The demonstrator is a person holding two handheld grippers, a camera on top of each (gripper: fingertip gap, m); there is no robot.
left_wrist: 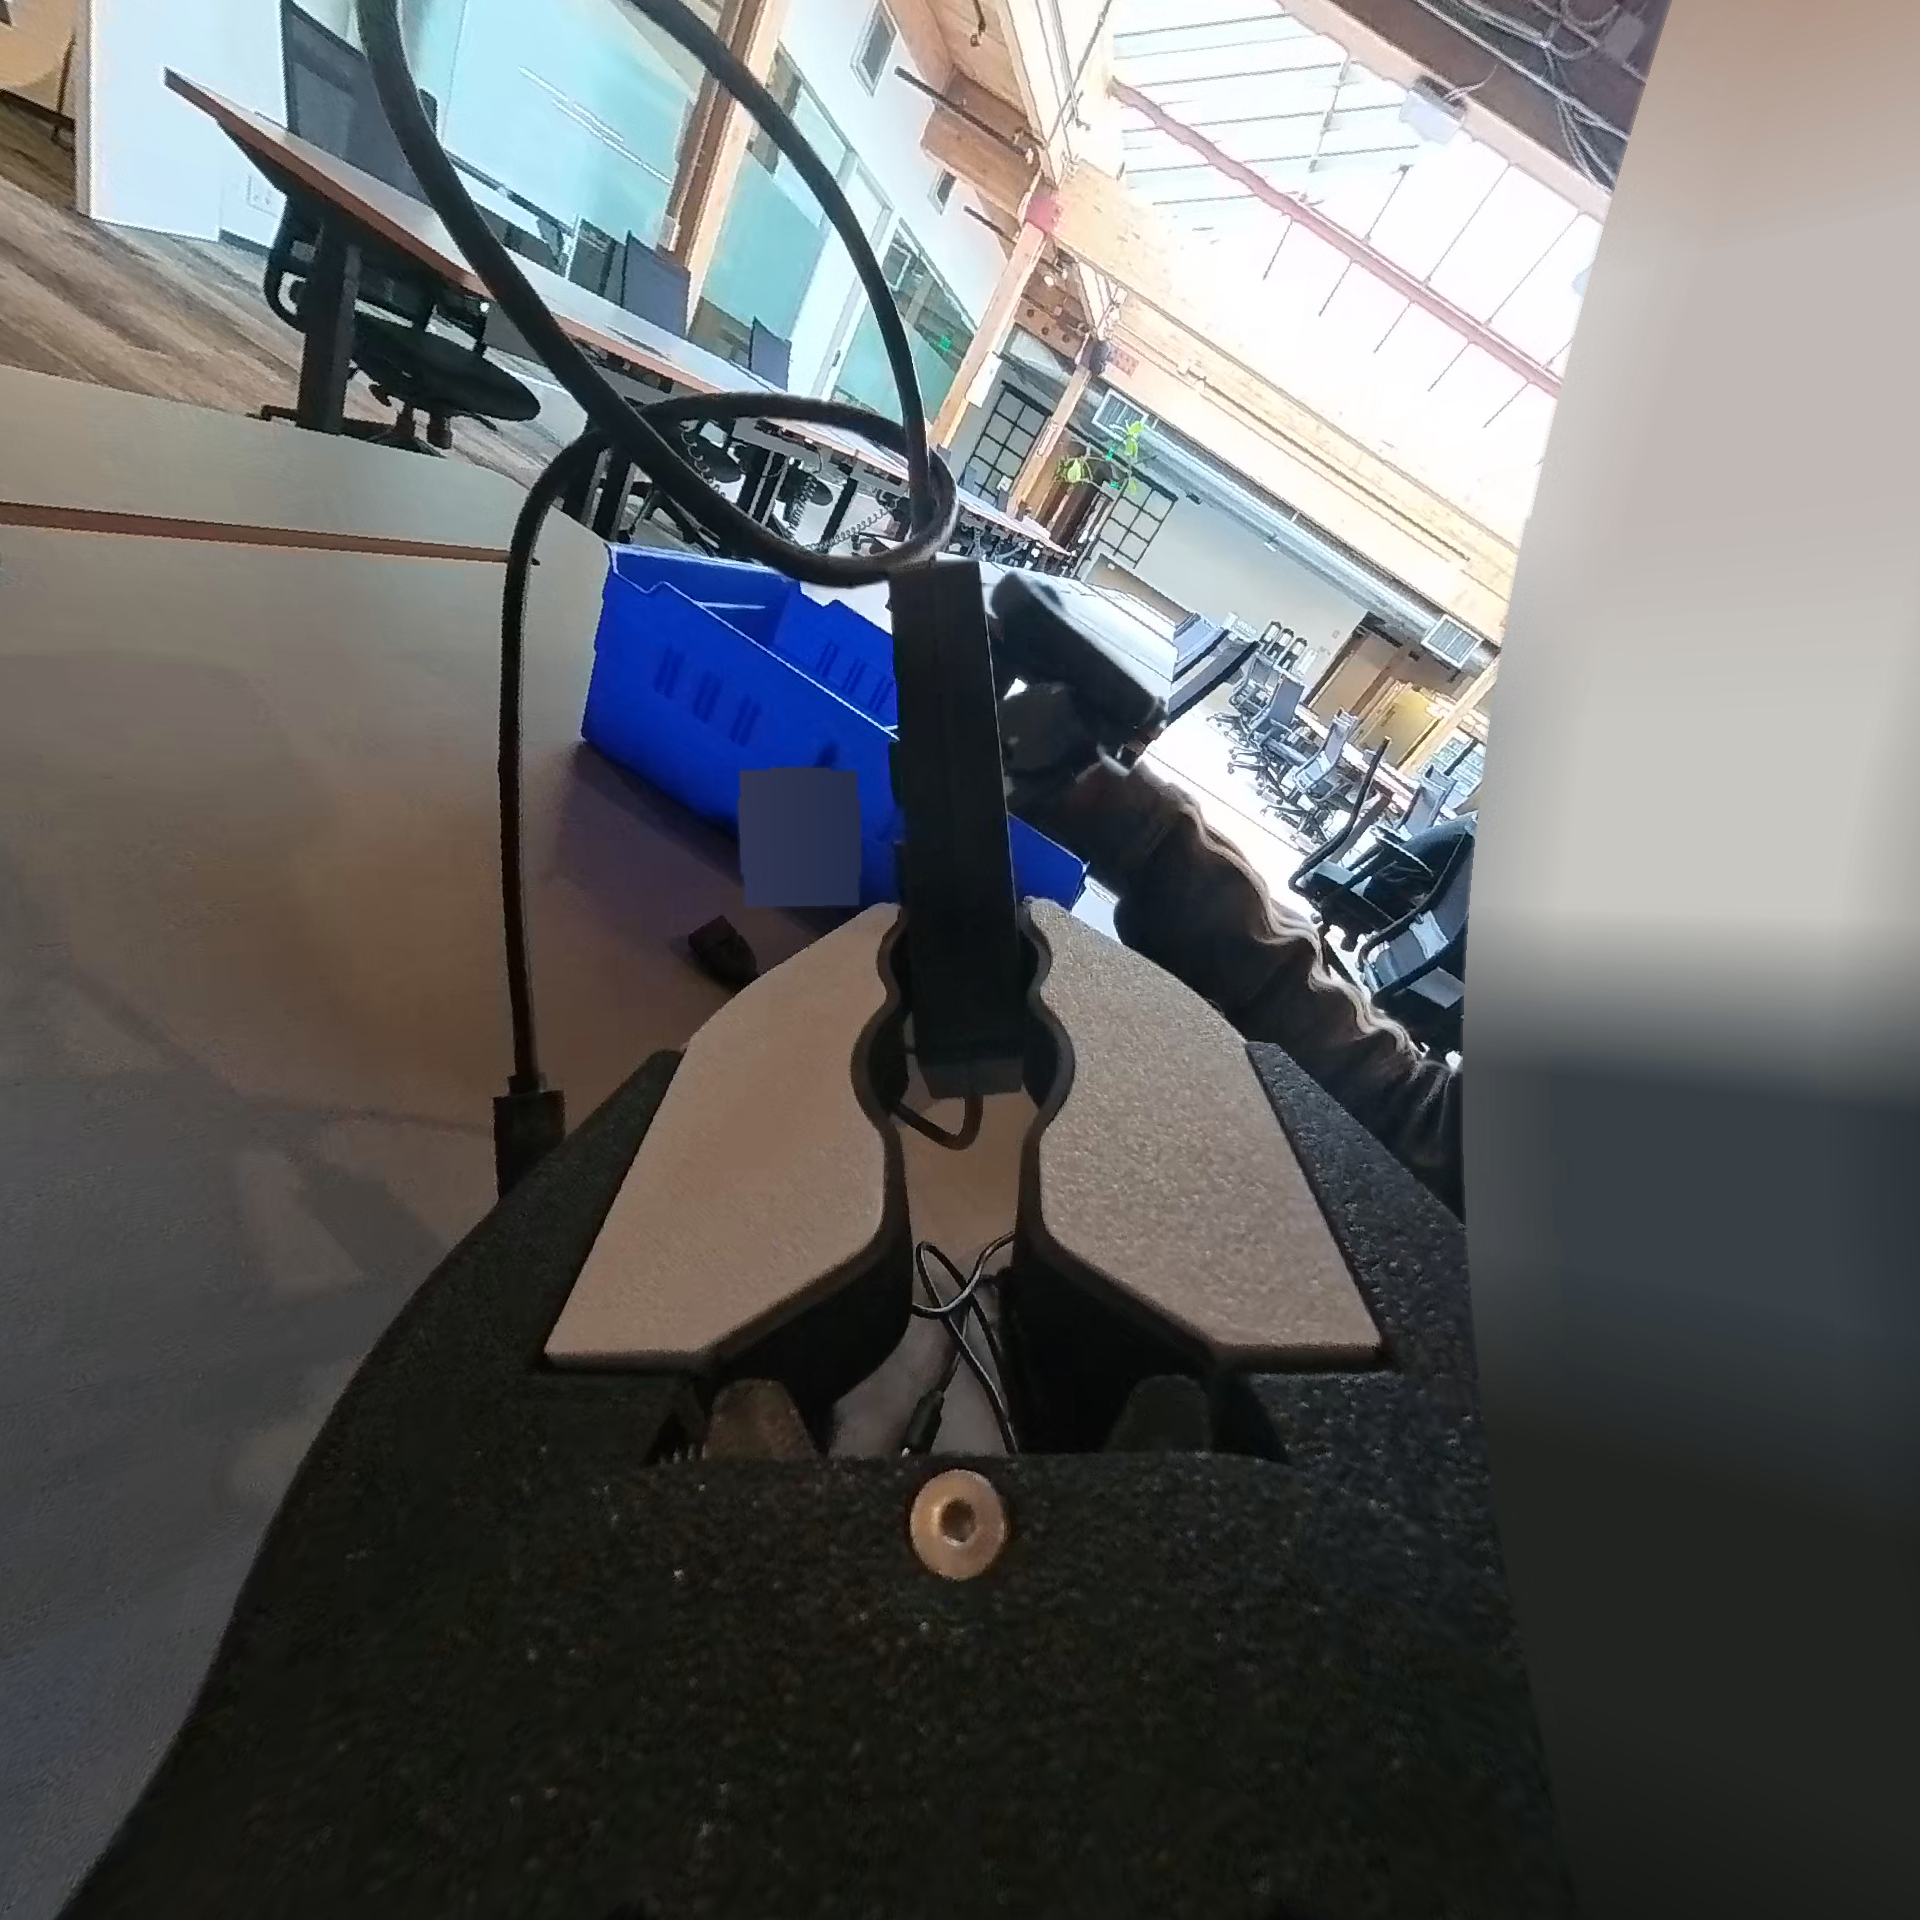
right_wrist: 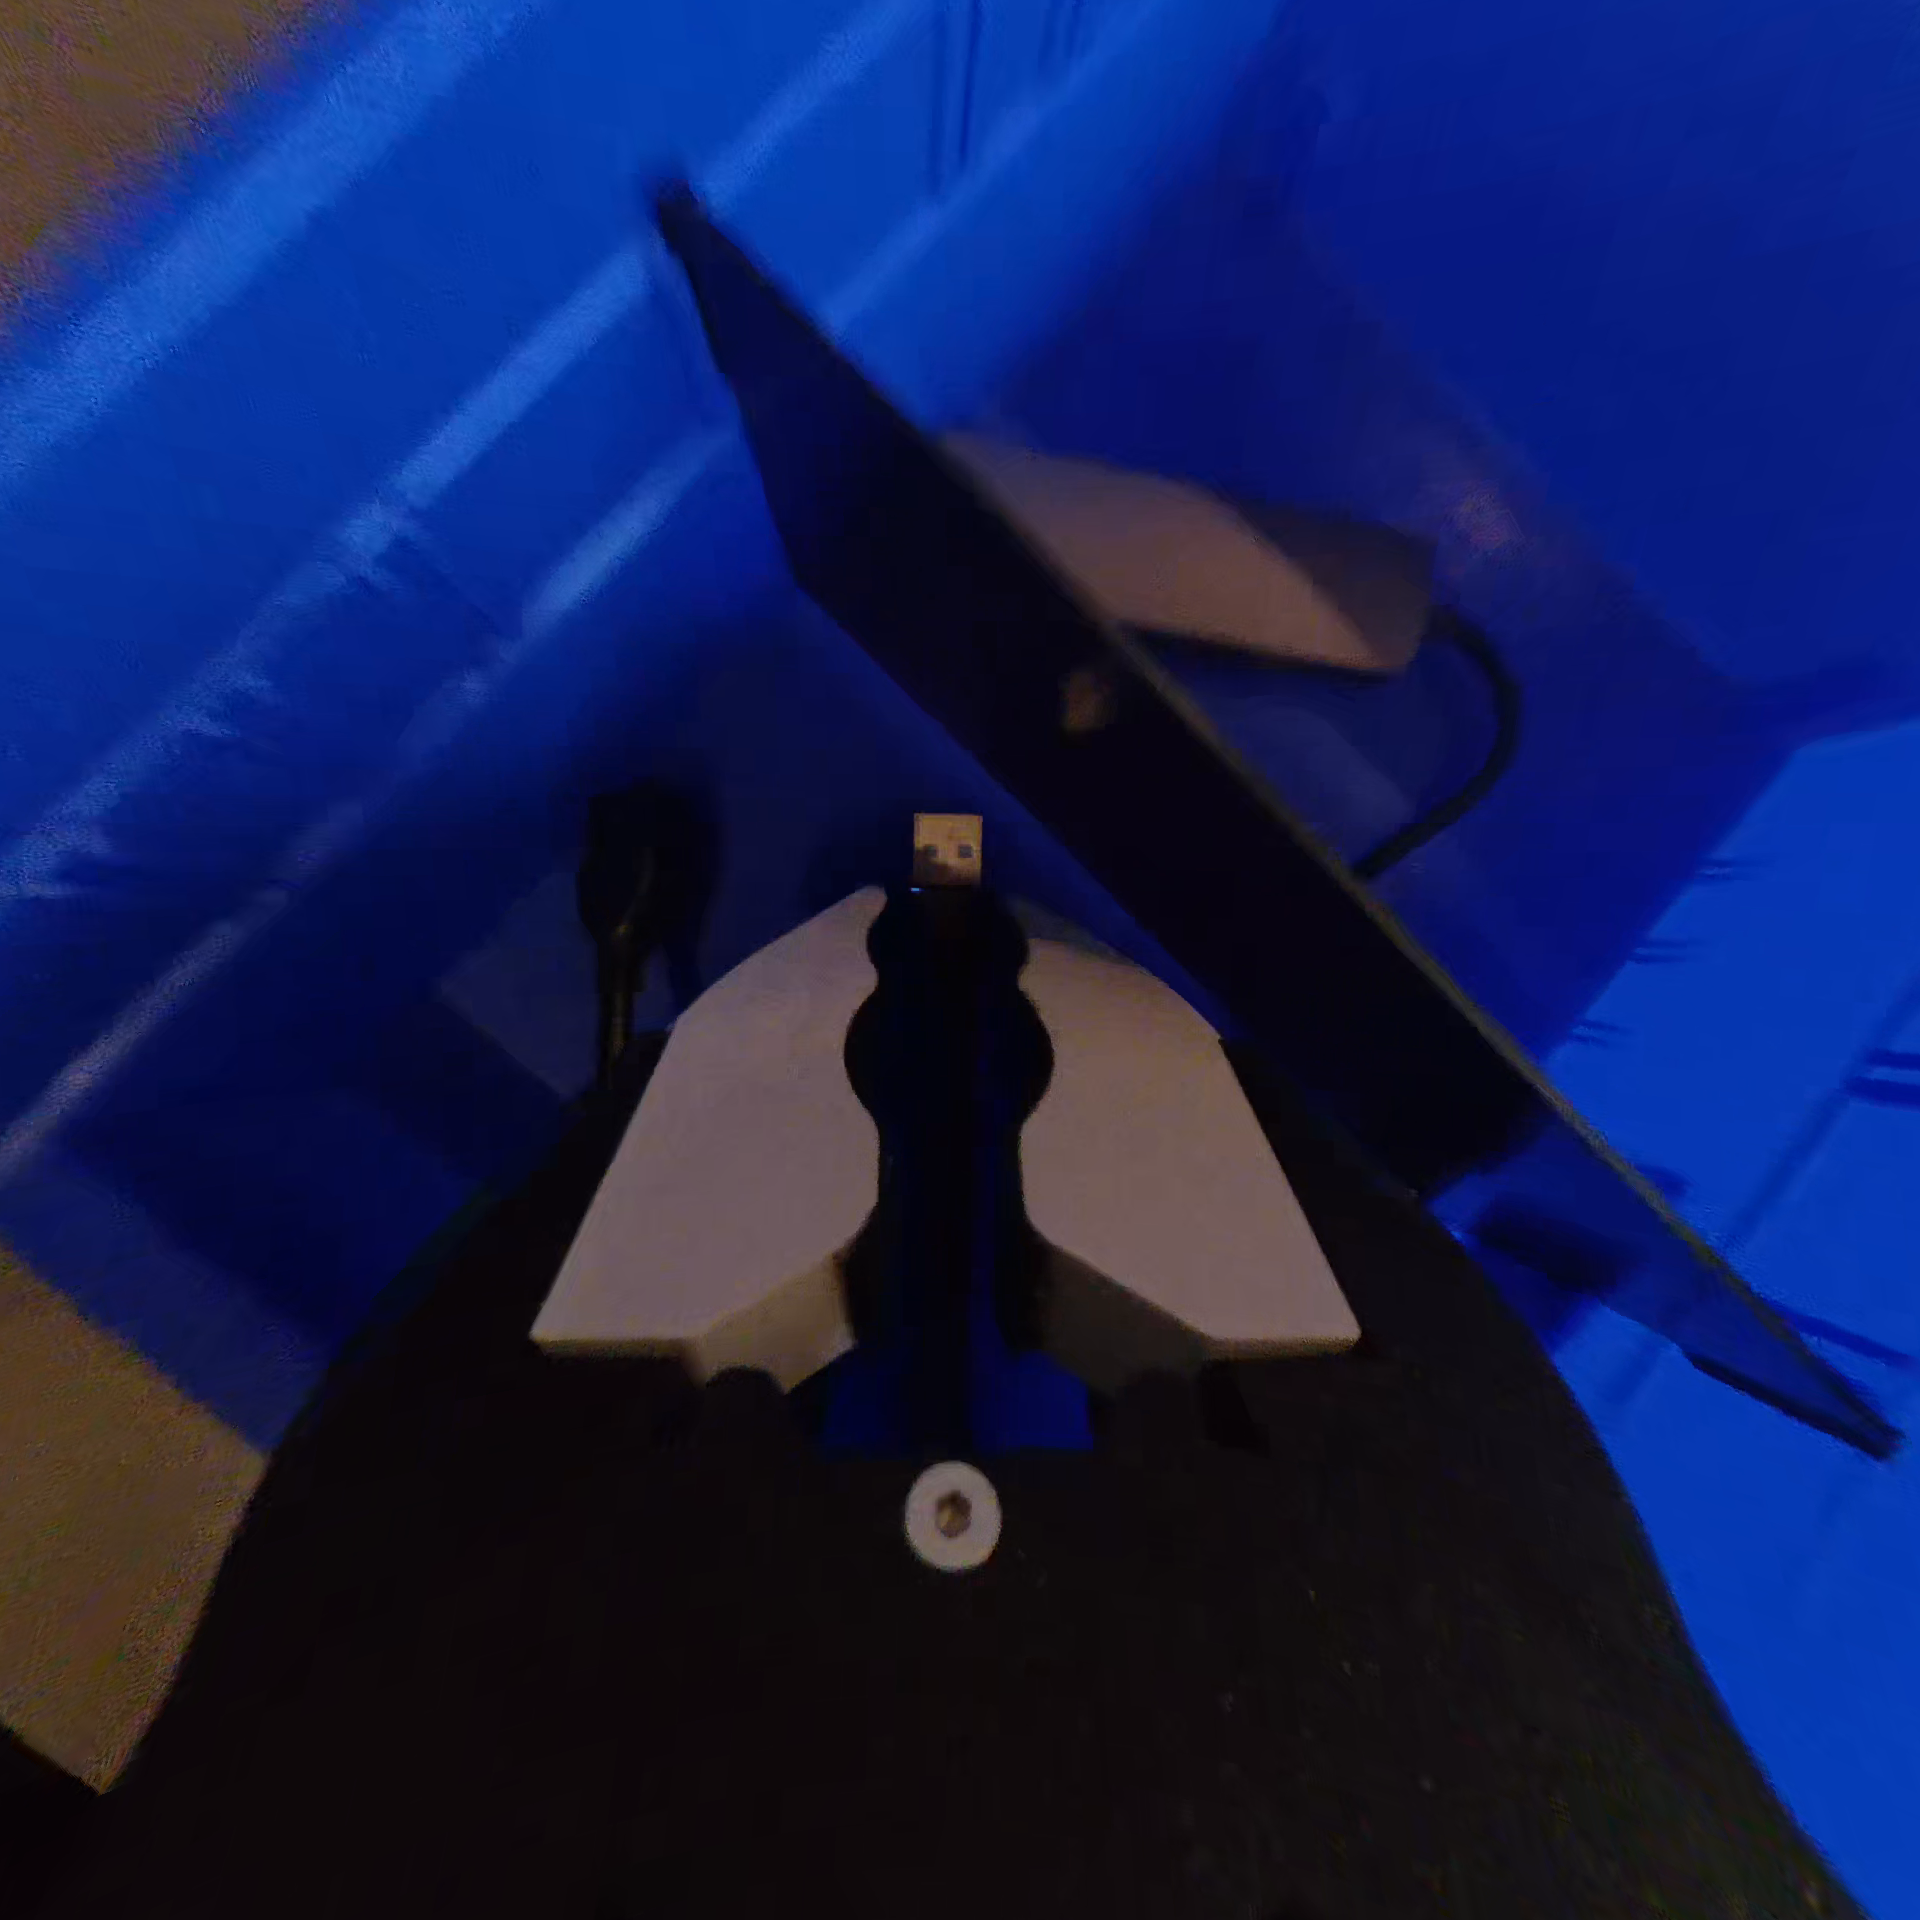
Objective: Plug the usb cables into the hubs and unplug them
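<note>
Here the left gripper (left_wrist: 961, 956) has its jaws clenched on a slim black hub (left_wrist: 951, 790), held up off the surface (left_wrist: 260, 831) with its long axis running straight out along the jaws and its cable (left_wrist: 644, 343) looping overhead. The right gripper (right_wrist: 951, 914) grasps a USB plug (right_wrist: 948, 852), metal tip pointing forward, down inside the blue bin (right_wrist: 416, 468). In the right wrist view a dark slab (right_wrist: 1039, 748), likely the hub though blurred, slants just up and right of the plug, apart from it. Judged from this, the plug must swing right and square up to the hub's ports, which are not visible.
</note>
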